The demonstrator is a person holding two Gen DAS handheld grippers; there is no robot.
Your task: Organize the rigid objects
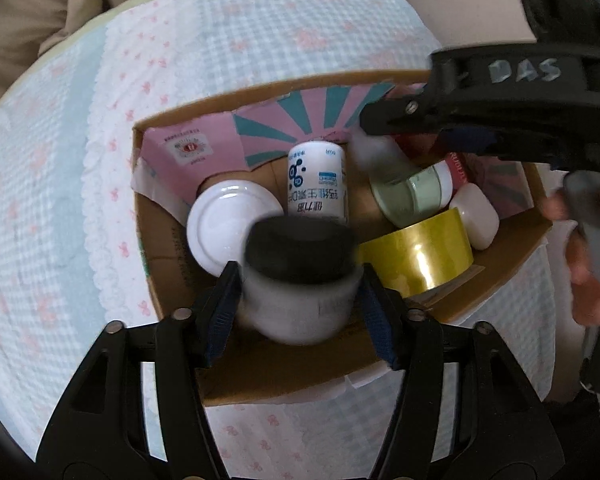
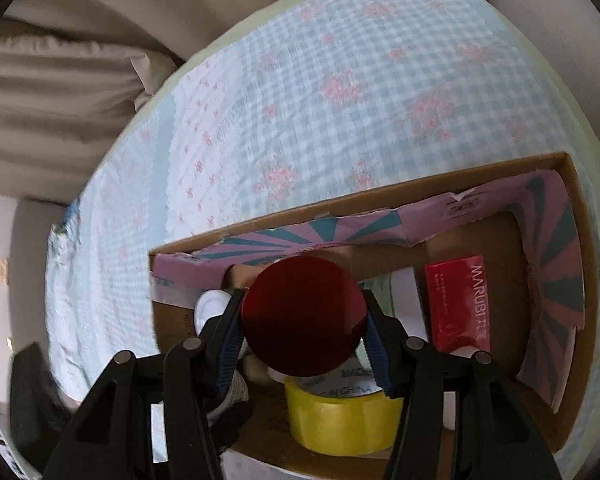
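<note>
A cardboard box lined with pink and teal paper sits on a checked cloth. Over its near side, my left gripper stands open around a blurred white jar with a black lid; the pads flank the jar closely. In the right wrist view, my right gripper is shut on a jar with a round dark red lid, above the box. The jar's body is hidden below its lid.
Inside the box lie a white bottle with blue print, a white round-lidded jar, a yellow tape roll, a pale green jar, a small white jar and a red carton. A hand shows at right.
</note>
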